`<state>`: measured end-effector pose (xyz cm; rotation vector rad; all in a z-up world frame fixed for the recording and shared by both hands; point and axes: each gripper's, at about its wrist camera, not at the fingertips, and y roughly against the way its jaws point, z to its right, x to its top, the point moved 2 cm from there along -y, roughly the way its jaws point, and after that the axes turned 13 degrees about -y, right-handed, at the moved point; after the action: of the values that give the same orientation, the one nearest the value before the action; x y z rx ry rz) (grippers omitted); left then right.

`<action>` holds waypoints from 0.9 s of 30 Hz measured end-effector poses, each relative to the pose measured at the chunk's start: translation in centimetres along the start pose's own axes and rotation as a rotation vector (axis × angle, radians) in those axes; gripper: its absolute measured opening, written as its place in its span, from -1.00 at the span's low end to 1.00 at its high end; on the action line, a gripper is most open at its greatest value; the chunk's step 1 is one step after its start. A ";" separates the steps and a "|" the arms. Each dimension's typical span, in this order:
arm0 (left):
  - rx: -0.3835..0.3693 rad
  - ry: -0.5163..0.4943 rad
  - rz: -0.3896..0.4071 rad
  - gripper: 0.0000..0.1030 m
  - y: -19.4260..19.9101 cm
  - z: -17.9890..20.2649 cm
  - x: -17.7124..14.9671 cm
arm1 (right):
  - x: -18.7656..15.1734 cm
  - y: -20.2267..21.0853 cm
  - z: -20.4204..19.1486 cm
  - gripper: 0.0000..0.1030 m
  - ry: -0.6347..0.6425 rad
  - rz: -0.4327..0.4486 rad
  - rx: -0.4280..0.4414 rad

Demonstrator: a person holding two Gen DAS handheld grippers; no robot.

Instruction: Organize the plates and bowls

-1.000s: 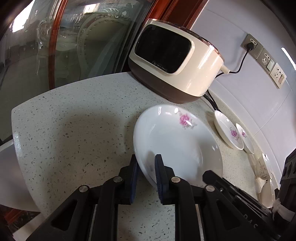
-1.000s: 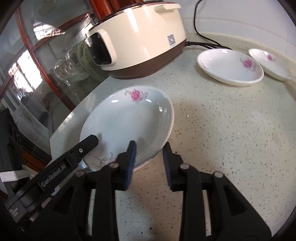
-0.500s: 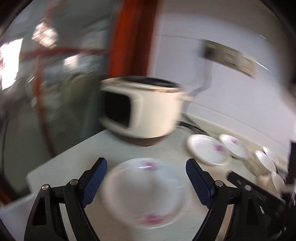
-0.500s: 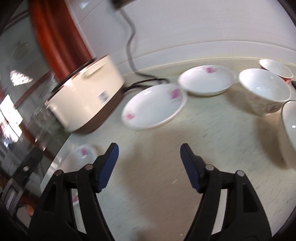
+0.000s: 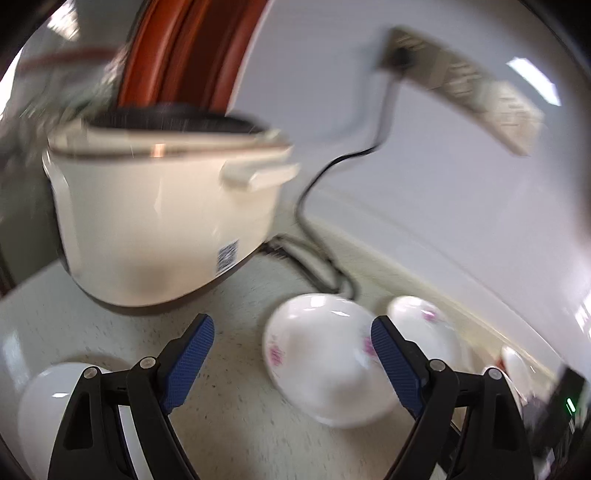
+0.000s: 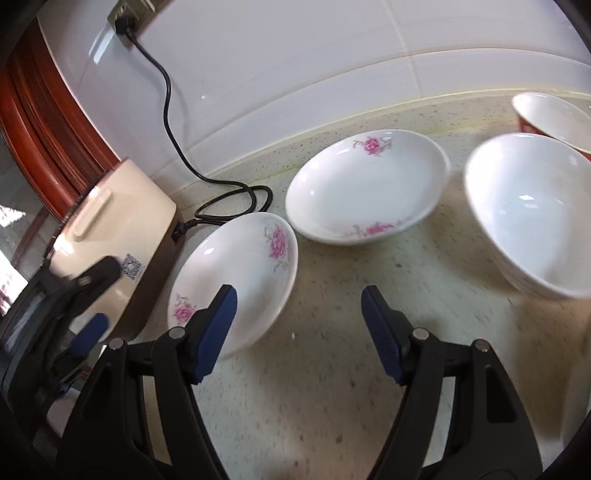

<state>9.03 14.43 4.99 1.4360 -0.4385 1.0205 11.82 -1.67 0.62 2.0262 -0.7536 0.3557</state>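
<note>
A pale speckled stone counter [image 6: 332,387] runs along a white tiled wall [image 6: 295,55], with a red-brown wooden frame [image 6: 44,122] at the left end and a wall socket [image 6: 127,14] from which a black cord [image 6: 166,107] drops and coils on the counter. A cream cooker [image 5: 159,218] with a brown base stands at the counter's left end. In the right wrist view the right gripper [image 6: 299,325] hangs above bare counter, its blue-padded fingers standing well apart with nothing between them; its jaws have just been opening. A small flowered plate [image 6: 240,273] lies just beside the cooker, partly behind the gripper's left finger, and a second flowered plate [image 6: 369,184] lies just beyond it, nearer the wall. To the right sits a plain white bowl [image 6: 528,210], and behind it a bowl with a red outside [image 6: 554,118], cut by the frame edge. In the blurred left wrist view the left gripper [image 5: 291,354] is also spread wide and empty, its jaws likewise just opened. The two flowered plates appear ahead of it, and a large white plate [image 5: 48,406] lies at the lower left behind its left finger.
</note>
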 end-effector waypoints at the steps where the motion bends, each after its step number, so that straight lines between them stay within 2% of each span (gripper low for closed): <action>1: 0.005 0.015 -0.022 0.70 -1.1 -0.3 0.0 | 0.0 -0.2 0.0 0.43 0.000 -0.007 0.003; 3: 0.014 0.045 -0.048 0.70 -2.9 -0.6 0.0 | 0.1 -0.8 -0.4 0.43 0.010 -0.016 0.010; 6: 0.043 0.014 -0.080 0.70 -4.5 -0.3 0.4 | 0.3 -2.1 -1.2 0.41 0.033 -0.044 0.013; 9: 0.061 0.005 -0.066 0.70 -4.7 -0.4 1.1 | 0.3 -3.2 -1.8 0.24 0.050 -0.062 0.021; 11: 0.038 0.025 -0.073 0.70 -5.3 -0.9 1.1 | 0.0 -3.8 -2.1 -0.05 0.071 -0.089 0.007; 15: 0.006 0.046 -0.132 0.70 -6.6 -1.2 -0.2 | -0.1 -3.6 -1.7 -0.38 0.059 -0.089 -0.010; 17: -0.016 0.080 -0.153 0.69 -7.1 -1.7 -0.6 | 0.0 -3.5 -1.0 -0.67 0.027 -0.096 -0.011; 24: -0.009 0.090 -0.189 0.68 -7.8 -2.0 -1.4 | -0.9 -1.9 -0.5 -0.69 0.042 -0.098 -0.033; 26: -0.004 0.073 -0.207 0.56 -8.1 -1.8 -1.7 | -1.1 -1.1 0.2 -0.70 0.021 -0.097 -0.041; 27: 0.010 0.055 -0.209 0.43 -8.1 -1.6 -1.7 | -1.1 -0.8 0.5 -0.70 0.015 -0.094 -0.050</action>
<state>13.91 16.80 -1.45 1.4270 -0.2380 0.8921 11.47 -1.36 -0.75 2.0018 -0.6490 0.2945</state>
